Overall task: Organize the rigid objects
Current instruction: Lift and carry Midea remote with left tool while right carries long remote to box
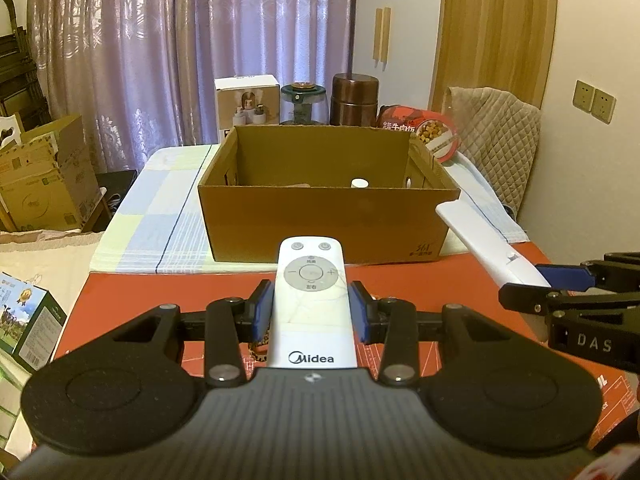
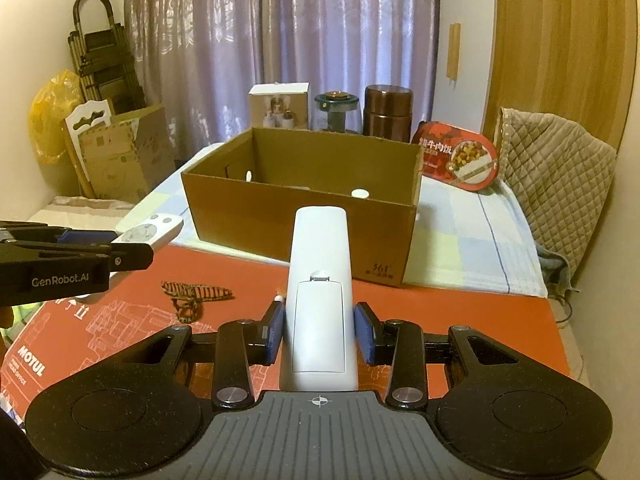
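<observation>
The Midea remote (image 1: 312, 304) is sitting face up between the blue pads (image 1: 261, 310) of the left gripper (image 1: 311, 312), which is pinching it by its long sides and holding it clear of the red mat (image 1: 160, 296); its button end is pointing toward the box (image 1: 328, 216). The second remote (image 2: 320, 308) is lying back side up, battery cover showing, in the right gripper (image 2: 320, 334), whose pads (image 2: 363, 334) are pressing on its two sides; it too is hanging above the mat with its far end aimed at the box. Each gripper is showing at the edge of the other's view, the left one (image 2: 132, 258) with its remote (image 2: 150, 232) to the left, the right one (image 1: 532, 300) with its white remote (image 1: 492, 248) to the right.

The box is standing open just beyond both remotes, partly on the mat and partly on a checked cloth (image 1: 160, 216); a white cap (image 1: 359, 183) is peeking over its near wall from inside. A striped hair clip (image 2: 196, 294) is lying on the mat below and to the left of the right gripper.

Behind the box a white carton (image 1: 246, 104), a glass jar (image 1: 303, 104) and a brown canister (image 1: 354, 98) are standing in a row; a red food tub (image 2: 460, 156) is leaning near the box's far right corner, beside a quilted chair back (image 2: 556, 168); purple curtains (image 1: 192, 40) are hanging behind everything.
</observation>
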Tool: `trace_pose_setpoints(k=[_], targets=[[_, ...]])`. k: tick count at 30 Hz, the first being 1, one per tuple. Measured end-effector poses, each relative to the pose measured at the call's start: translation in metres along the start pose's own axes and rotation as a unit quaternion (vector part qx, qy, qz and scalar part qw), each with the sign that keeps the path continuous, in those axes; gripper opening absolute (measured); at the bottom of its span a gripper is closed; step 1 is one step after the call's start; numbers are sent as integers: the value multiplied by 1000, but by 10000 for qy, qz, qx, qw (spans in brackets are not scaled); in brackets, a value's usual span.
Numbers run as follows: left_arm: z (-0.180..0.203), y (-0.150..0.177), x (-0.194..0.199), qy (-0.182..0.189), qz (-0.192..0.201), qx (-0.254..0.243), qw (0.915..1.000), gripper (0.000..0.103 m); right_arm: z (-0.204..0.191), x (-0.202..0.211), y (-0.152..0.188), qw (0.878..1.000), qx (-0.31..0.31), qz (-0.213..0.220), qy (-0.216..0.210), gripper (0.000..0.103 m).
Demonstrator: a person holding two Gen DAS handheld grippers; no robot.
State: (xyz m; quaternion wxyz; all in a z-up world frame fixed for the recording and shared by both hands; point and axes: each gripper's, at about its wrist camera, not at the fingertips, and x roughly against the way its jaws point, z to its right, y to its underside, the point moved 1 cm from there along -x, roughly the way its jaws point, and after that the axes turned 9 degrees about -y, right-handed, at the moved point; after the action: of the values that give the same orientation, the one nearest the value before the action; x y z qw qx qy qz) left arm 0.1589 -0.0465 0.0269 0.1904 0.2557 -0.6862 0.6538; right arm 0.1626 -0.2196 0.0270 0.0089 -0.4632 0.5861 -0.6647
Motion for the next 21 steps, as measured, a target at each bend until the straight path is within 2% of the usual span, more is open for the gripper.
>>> trace_pose_setpoints(k=[10,21], targets=[[-6,-29,-13,64,101,-1,9999,35,9,-7,-25,9999,56,90,-15,35],[-20,-92,-50,114,284,-68,9995,35,36,-32,-74,9999,1,164,-48,35]])
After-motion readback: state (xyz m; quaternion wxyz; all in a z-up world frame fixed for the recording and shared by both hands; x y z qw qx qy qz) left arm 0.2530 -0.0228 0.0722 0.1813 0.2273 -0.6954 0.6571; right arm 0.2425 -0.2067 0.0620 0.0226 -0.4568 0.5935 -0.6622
